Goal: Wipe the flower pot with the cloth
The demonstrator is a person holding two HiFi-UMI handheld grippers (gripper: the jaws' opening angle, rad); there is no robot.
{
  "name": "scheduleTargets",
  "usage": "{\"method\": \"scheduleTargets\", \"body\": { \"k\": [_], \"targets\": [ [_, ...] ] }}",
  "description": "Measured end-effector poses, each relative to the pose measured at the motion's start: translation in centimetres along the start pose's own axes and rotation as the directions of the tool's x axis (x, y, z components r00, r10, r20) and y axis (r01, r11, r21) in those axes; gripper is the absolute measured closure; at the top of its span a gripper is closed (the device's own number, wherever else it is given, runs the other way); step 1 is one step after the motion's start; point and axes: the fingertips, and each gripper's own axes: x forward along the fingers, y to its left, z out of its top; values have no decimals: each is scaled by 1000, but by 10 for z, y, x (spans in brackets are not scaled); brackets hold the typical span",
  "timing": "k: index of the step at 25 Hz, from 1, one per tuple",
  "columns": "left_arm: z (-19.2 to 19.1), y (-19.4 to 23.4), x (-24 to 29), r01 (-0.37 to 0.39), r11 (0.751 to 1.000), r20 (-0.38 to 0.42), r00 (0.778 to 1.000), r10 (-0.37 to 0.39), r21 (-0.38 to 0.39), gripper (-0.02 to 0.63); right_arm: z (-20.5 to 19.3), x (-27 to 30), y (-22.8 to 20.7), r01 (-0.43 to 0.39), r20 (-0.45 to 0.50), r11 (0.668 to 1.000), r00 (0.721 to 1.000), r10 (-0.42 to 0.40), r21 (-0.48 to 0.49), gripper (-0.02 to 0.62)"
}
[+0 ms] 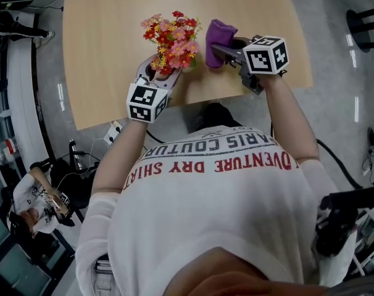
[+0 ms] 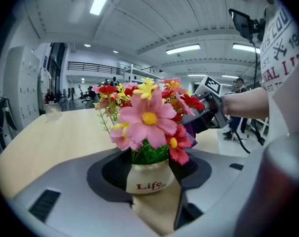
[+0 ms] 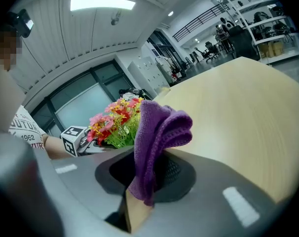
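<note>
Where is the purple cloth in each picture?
Head view: purple cloth upper middle, right of the flowers.
Left gripper view: just a purple sliver behind the flowers' right edge.
Right gripper view: dead centre, pinched in the right tongs.
Shared landmark: the flowers, beside the cloth everywhere.

The desk [image 1: 107,48] lies open toward its far and left edges. By the near edge, the flower pot [image 2: 148,179], flowers [image 1: 171,39] and cloth [image 1: 218,39] block the middle.
</note>
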Motion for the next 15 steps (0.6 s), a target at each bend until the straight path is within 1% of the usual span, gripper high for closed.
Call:
{"method": "scheduleTargets", "body": {
  "k": [2, 4, 6, 9, 11, 12, 13, 15],
  "targets": [
    [-2, 6, -2, 88, 995, -31, 996, -86, 41, 368, -3, 2, -1, -4, -12, 1000, 1000, 4, 1, 529],
    [-5, 15, -5, 186, 979, -77, 981, -179, 85, 368, -5, 7, -1, -9, -26, 1000, 1000, 9, 2, 529],
    [-7, 22, -9, 284, 950, -135, 954, -267, 129, 368, -6, 11, 0, -18, -39, 1000, 999, 18, 2, 529],
    [-8, 27, -11, 409, 894, -219, 904, -368, 182, 371, -8, 12, -2, -39, -64, 999, 997, 38, -4, 529],
    [-8, 27, -11, 460, 865, -262, 876, -406, 198, 371, -9, 13, -4, -50, -80, 999, 996, 49, -8, 529],
    [-8, 27, -10, 472, 858, -276, 868, -413, 203, 371, -10, 14, -5, -56, -88, 998, 995, 55, -9, 529],
    [-8, 26, -10, 477, 855, -283, 865, -415, 204, 371, -10, 16, -6, -61, -94, 998, 994, 60, -9, 529],
    [-9, 24, -10, 470, 860, -282, 868, -409, 199, 370, -9, 18, -7, -66, -103, 998, 993, 65, -8, 529]
  ]
}}
